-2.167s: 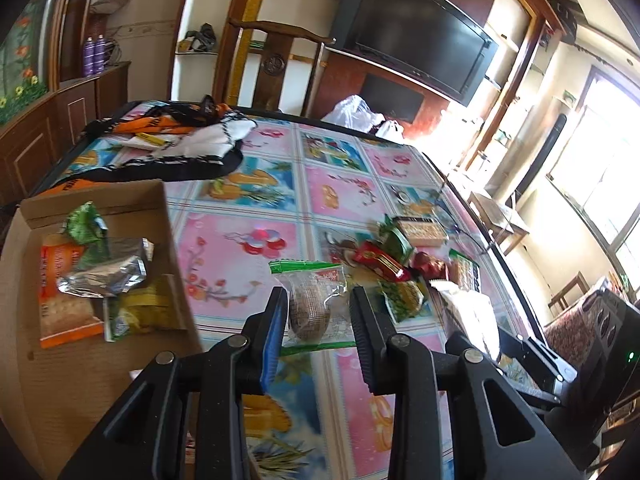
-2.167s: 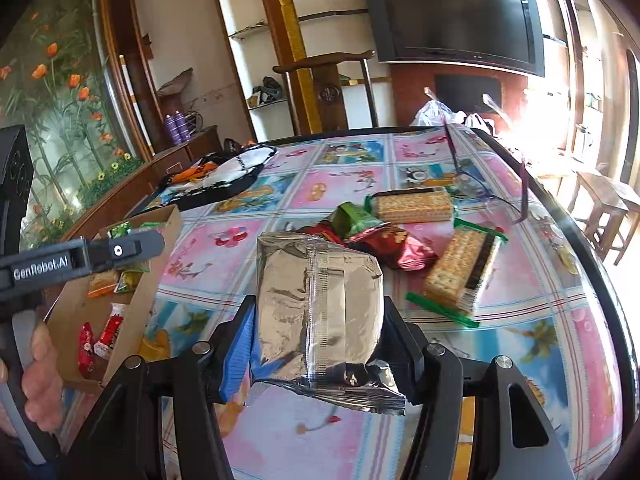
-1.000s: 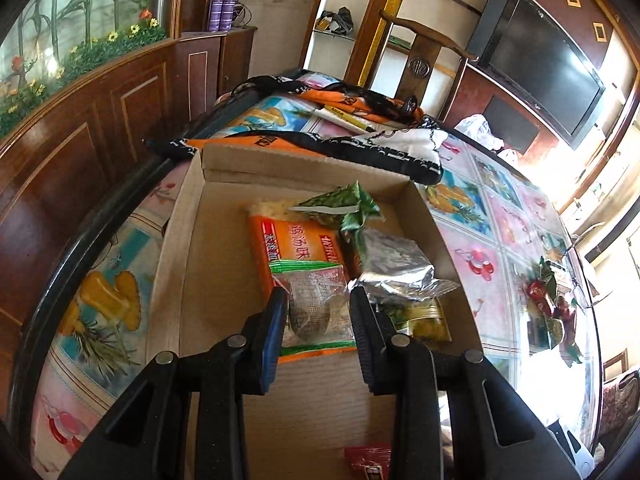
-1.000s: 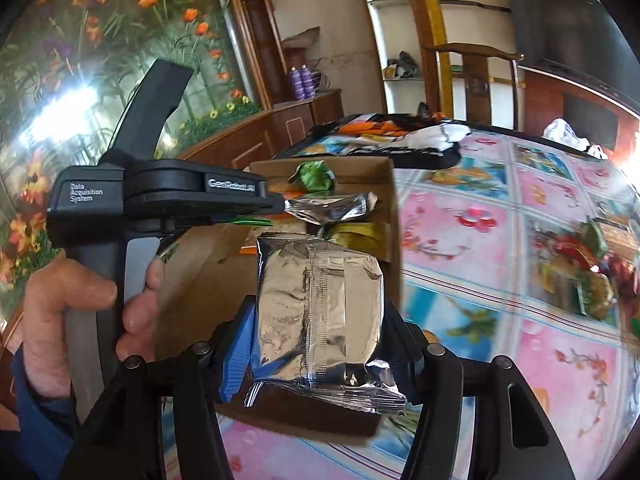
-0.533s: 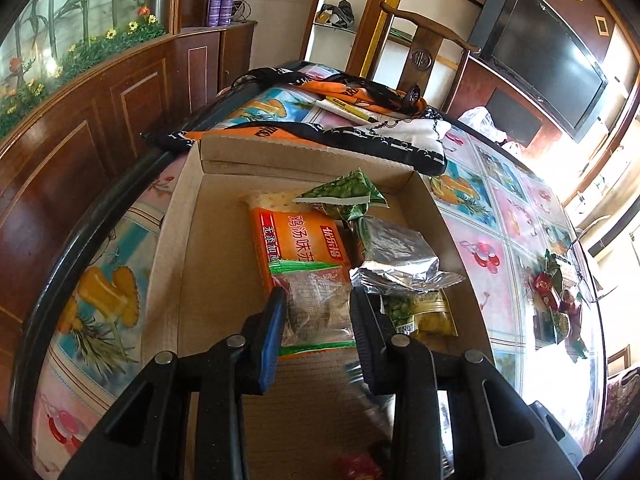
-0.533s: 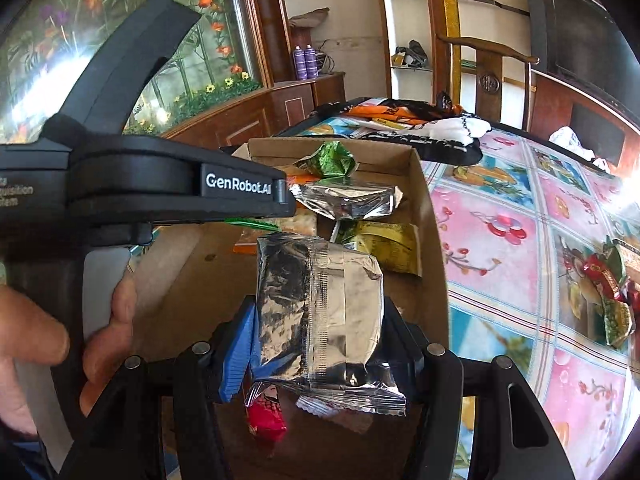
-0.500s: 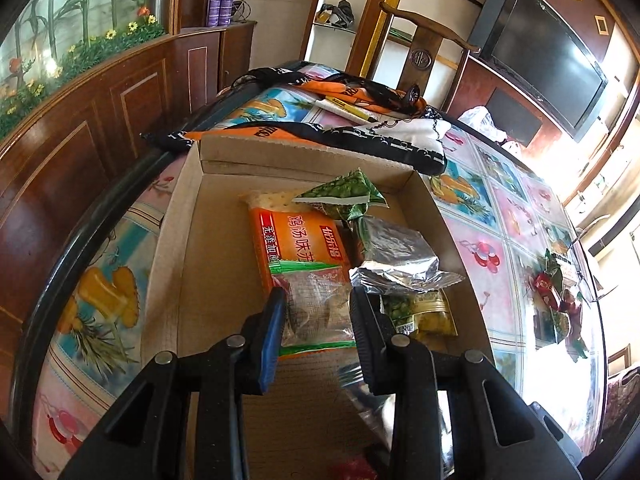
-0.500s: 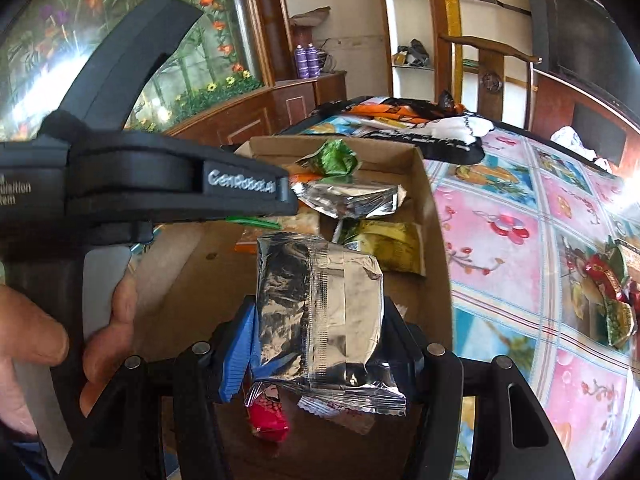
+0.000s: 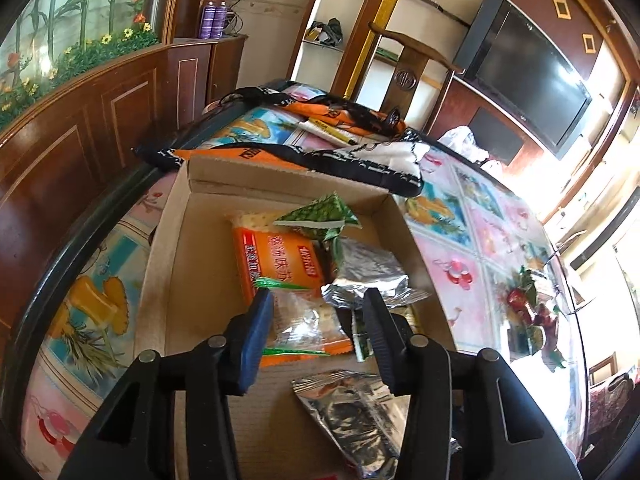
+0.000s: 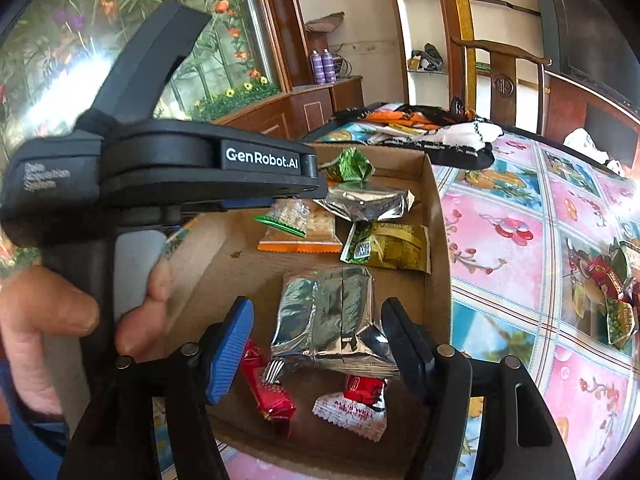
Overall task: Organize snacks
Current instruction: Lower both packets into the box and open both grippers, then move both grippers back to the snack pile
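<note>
A cardboard box (image 9: 168, 264) (image 10: 434, 216) on the table holds several snack packets. My left gripper (image 9: 316, 320) is open over the box, and the clear green-edged packet (image 9: 300, 320) (image 10: 286, 216) lies free between its fingers on an orange packet (image 9: 276, 260). My right gripper (image 10: 316, 344) is open, and the silver foil packet (image 10: 328, 312) (image 9: 356, 416) lies loose in the box below it. Red packets (image 10: 268, 388) lie near the box's front. More snacks (image 10: 608, 292) (image 9: 528, 312) sit in a pile on the table at the right.
The left gripper's black body and the hand holding it (image 10: 160, 168) fill the left of the right wrist view. A black and orange cloth (image 9: 320, 148) lies behind the box. A wooden cabinet (image 9: 80, 120) runs along the table's left side.
Both grippers have opened. The clear packet has dropped from the left one onto the orange packet, and the silver foil packet has dropped from the right one into the box.
</note>
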Motion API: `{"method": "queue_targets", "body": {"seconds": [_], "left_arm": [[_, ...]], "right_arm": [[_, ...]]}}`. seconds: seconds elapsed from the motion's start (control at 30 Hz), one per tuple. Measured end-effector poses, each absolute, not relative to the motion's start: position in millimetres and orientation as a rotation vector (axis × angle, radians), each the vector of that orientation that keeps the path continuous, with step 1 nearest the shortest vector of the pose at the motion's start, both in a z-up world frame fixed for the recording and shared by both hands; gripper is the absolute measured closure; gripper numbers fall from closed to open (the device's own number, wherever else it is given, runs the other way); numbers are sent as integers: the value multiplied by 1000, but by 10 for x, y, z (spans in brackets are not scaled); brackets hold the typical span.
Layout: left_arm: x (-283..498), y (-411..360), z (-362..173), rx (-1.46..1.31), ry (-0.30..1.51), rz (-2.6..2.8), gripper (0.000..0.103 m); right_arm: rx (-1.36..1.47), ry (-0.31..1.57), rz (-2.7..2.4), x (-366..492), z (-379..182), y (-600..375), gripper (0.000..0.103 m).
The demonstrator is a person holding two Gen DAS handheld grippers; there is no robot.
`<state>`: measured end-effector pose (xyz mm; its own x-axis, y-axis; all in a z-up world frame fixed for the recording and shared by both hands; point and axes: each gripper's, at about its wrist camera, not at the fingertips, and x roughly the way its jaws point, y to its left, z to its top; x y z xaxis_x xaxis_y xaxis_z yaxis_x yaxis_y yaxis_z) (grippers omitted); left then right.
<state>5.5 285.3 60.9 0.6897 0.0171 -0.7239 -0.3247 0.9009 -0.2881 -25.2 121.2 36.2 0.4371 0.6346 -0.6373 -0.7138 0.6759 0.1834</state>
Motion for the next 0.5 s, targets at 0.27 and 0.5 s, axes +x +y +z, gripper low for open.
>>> {"method": "queue_targets", "body": {"seconds": [0.27, 0.5], "left_arm": [[47, 2789, 666, -432, 748, 139, 47], [30, 2561, 797, -381, 692, 82, 46]], "right_arm": [[-52, 718, 869, -259, 493, 977, 32], [47, 700, 816, -86, 588, 461, 32]]}}
